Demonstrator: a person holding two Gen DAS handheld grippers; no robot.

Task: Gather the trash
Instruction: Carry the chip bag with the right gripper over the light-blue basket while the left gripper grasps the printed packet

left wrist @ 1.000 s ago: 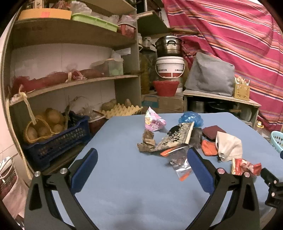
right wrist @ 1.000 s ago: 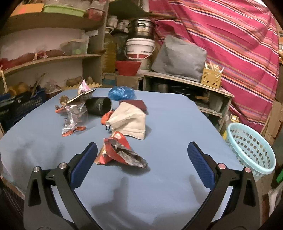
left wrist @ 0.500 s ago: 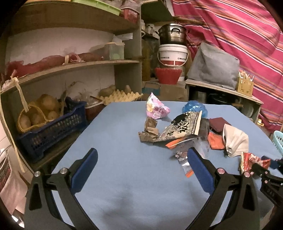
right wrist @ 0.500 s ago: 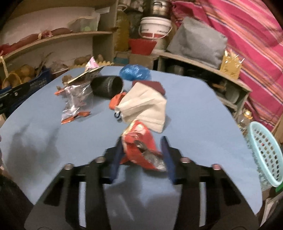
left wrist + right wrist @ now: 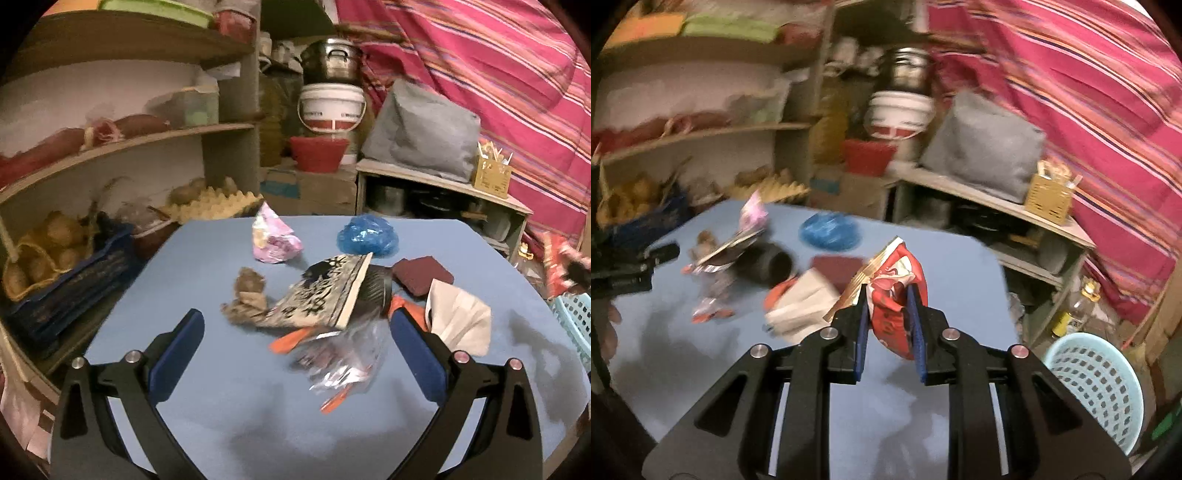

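On the left, the left gripper (image 5: pixel 295 350) hangs over the near part of the blue-covered table (image 5: pixel 229 413), its blue-padded jaws spread wide with nothing clamped; between them lie a crumpled clear plastic bag with orange trim (image 5: pixel 343 363) and, just beyond, a flat black-and-cream printed packet (image 5: pixel 317 295) propped against a dark cup, so that looks like the next pick-up lining up. Further back toward the far edge sit a pink wrapper (image 5: pixel 275 238) and a blue plastic bag (image 5: pixel 367 236), both untouched. Over to the right, the right gripper (image 5: pixel 888 314) has just been closing and is now pinched tight on a crumpled red-and-silver foil snack wrapper (image 5: pixel 897 291), lifted clear above the table's right side. The wrapper stands roughly upright in the grip, long axis running bottom to top, its torn gold-edged mouth pointing up and leaning left. The step in hand, by my read, is carrying this first piece off; the next move calls for swinging it right and down over the pale blue perforated plastic basket (image 5: pixel 1097 387) beside the table's right edge, then opening the jaws above its rim.
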